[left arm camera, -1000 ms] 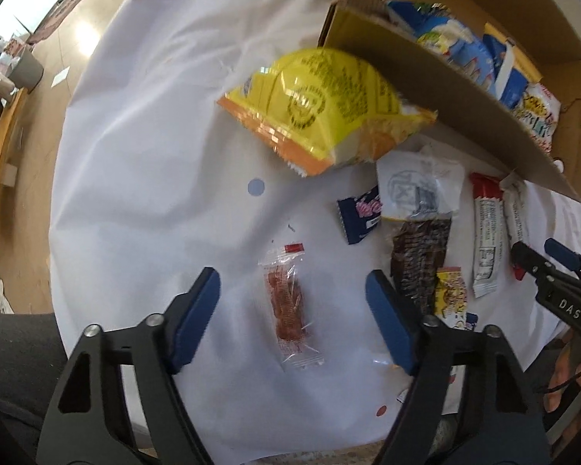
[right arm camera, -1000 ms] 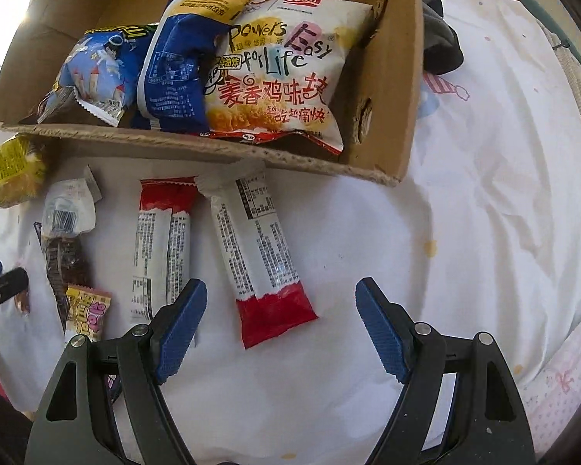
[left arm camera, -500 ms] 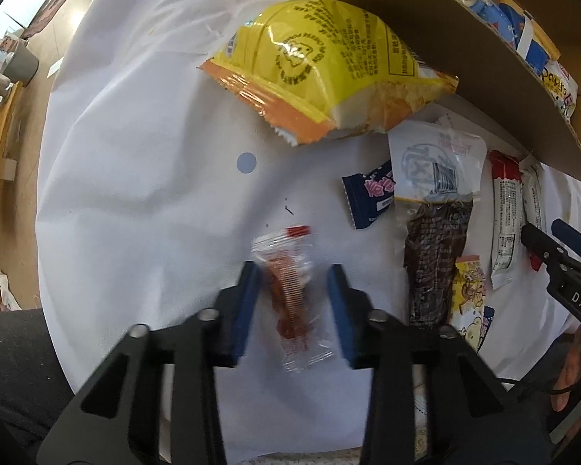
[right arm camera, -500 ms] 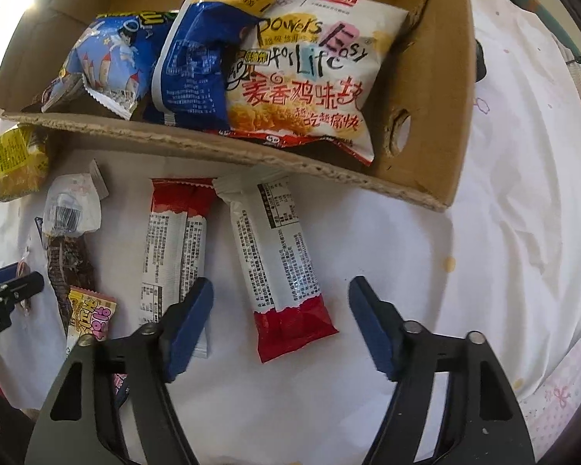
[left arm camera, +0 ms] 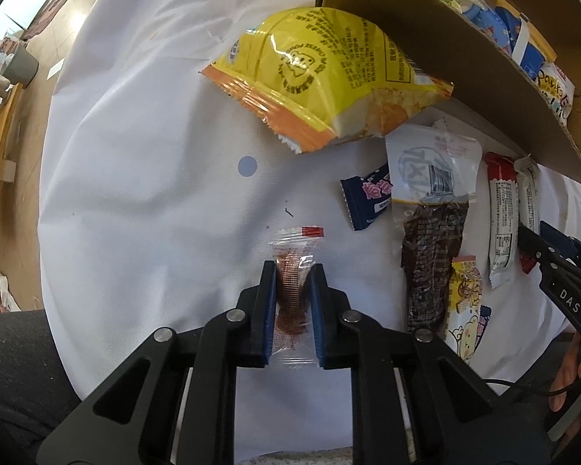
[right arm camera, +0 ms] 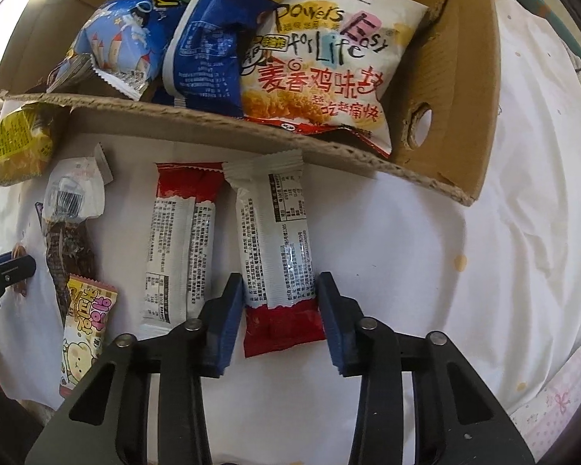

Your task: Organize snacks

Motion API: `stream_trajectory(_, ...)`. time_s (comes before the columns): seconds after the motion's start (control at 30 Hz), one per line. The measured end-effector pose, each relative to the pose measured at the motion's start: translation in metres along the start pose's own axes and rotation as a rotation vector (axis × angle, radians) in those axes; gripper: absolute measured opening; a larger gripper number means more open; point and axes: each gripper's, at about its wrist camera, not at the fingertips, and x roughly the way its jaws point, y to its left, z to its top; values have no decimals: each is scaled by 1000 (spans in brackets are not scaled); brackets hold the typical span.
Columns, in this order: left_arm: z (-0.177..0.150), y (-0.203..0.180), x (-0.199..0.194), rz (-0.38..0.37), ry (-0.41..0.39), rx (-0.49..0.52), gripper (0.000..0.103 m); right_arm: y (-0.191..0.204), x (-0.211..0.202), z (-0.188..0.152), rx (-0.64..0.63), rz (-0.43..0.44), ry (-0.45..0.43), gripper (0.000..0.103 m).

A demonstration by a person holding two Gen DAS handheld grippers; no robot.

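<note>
Two tongs: my left tongs [left arm camera: 290, 271] pinch a crinkly clear packet [left arm camera: 290, 286] on open white counter [left arm camera: 143, 193], my right tongs [right arm camera: 279, 290] straddle a glossy wrapped bar [right arm camera: 277, 248], apparently gripping it, near the cardboard box [right arm camera: 445, 147] edge.

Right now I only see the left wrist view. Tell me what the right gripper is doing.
Observer: The right gripper straddles a red-and-white bar near its red end. I cannot tell whether the pads touch it.
Operator: My left gripper is shut on the clear sachet. Say what lies beside that bar.
Observer: A second bar lies just left of it, and one finger sits between the two.
Operator: Describe the box end nearest it.
Observer: A white snack bag laps over the near wall of the cardboard box.
</note>
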Motion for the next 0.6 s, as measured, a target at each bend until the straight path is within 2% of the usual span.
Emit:
stream_trajectory(0.07, 0, 0, -1, 2, -2, 3, 13, 4, 0, -1, -6, 6, -1, 34)
stream_trajectory(0.27, 3, -3, -8, 8, -12, 8, 13, 15, -12, -7, -13, 23, -10, 33)
stream_trajectory(0.43, 1, -3, -22, -4, -44, 17, 13, 13, -22, -15, 22, 86, -29, 33)
stream_trajectory(0.5, 0, 3, -33, -34, -74, -1, 13, 11, -28, -21, 46, 129, -39, 33)
stream_trajectory(0.6, -2, 16, -61, -113, -167, -48, 13, 9, -42, -31, 76, 205, -67, 33)
